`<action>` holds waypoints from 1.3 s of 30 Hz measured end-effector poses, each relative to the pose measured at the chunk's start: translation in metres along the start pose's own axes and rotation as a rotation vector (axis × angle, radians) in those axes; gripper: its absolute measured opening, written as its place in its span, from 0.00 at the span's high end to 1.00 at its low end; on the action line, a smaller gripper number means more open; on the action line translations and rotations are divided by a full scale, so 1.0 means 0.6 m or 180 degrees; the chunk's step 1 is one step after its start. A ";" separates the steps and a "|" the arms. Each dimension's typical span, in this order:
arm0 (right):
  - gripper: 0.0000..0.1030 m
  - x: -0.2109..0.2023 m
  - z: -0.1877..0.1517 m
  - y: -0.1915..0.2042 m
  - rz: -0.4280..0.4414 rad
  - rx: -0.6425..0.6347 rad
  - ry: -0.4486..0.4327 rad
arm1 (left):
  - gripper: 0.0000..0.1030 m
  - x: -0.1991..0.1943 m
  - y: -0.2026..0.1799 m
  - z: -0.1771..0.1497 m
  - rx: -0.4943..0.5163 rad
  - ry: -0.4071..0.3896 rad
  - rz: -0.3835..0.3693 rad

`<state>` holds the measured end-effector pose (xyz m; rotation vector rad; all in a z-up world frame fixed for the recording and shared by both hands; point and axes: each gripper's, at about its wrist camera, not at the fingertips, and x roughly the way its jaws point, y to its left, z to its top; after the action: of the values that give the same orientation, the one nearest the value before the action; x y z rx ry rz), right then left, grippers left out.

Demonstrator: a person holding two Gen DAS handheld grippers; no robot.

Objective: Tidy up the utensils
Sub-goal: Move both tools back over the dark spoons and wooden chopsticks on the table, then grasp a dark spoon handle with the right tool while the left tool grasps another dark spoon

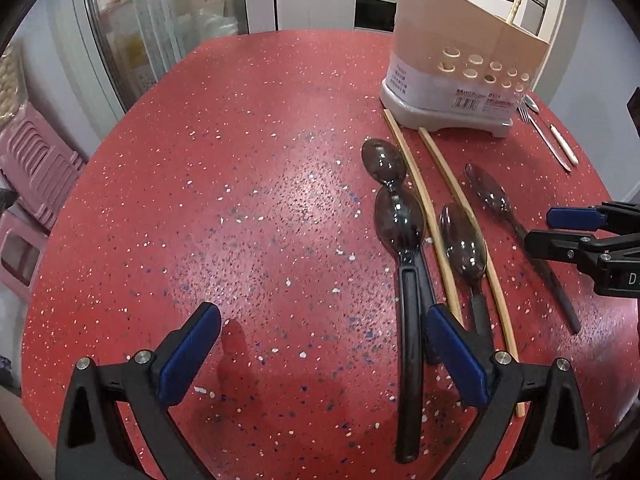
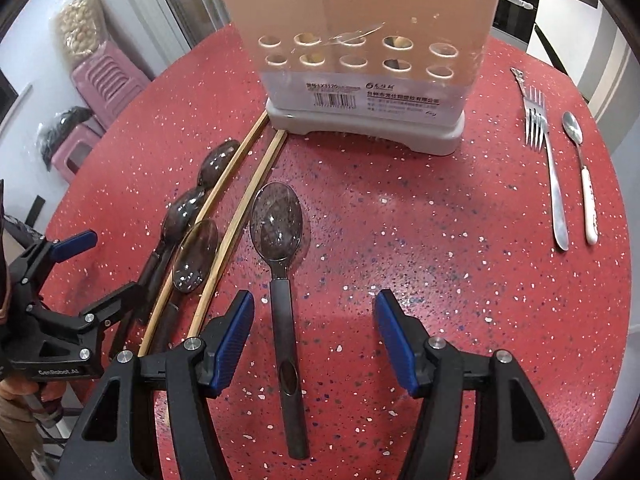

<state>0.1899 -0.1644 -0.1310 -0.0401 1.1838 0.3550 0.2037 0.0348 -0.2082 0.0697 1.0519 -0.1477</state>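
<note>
Utensils mostly lie loose on the red worktop (image 2: 400, 240), so the sorting looks barely begun. Four dark spoons and two chopsticks (image 2: 236, 216) are spread to the near left of the beige utensil holder (image 2: 360, 32), and a metal fork (image 2: 548, 164) and a white-handled teaspoon (image 2: 582, 172) lie side by side to its right.

The holder stands at the far side of the worktop. A few wooden handles poke out of its top, and in the left wrist view what looks like a dark ladle does too; what else is inside is hidden.

The right hand-held gripper (image 2: 314, 332) is released, its jaws astride the handle of the nearest spoon (image 2: 280, 232) without pressing it. The left hand-held gripper (image 1: 320, 344) is spread wide and empty, with another spoon handle (image 1: 410, 340) between its jaws near the right-side finger.
</note>
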 end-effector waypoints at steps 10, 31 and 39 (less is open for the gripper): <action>0.35 0.013 0.004 0.026 -0.0117 -0.0107 0.0010 | 0.00 0.074 0.018 -0.030 0.0017 -0.0017 0.0040; 0.41 0.063 0.067 0.119 -0.0348 -0.0502 0.0215 | 0.00 0.139 0.056 0.044 -0.0102 0.0248 0.0028; 0.74 0.061 0.072 0.127 -0.0260 -0.0621 0.0244 | 0.10 0.134 0.022 0.088 0.0047 0.0506 -0.0042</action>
<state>0.2185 -0.0741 -0.1362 -0.2732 1.2162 0.3988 0.2905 0.0338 -0.2522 0.0889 1.2103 -0.1639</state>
